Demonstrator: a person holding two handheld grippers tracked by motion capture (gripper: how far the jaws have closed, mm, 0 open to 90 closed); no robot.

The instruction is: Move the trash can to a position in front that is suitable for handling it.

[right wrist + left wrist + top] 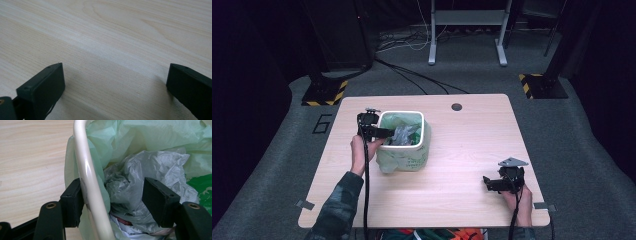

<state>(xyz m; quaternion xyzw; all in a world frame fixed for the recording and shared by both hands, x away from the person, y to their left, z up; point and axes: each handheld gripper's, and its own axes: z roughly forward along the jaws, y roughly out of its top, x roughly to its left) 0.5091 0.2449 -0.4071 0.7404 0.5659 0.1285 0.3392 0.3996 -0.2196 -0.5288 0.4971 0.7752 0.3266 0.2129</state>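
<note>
The white bin (pixel 401 141) stands left of centre on the table (pixel 462 150), lined with a green bag (pixel 140 135) holding crumpled grey plastic (pixel 150 170). The left gripper (pixel 112 202) straddles the bin's rim, jaws apart. The right gripper (pixel 115 87) rests well right of the bin, jaws wide, empty.

Saw a cream-white bin (pixel 384 116) lined with a pale green bag (pixel 404 159), crumpled grey plastic (pixel 140 177) inside, black grippers, light wood-grain table (pixel 462 150), yellow-black striped floor plates (pixel 324 93).
</note>
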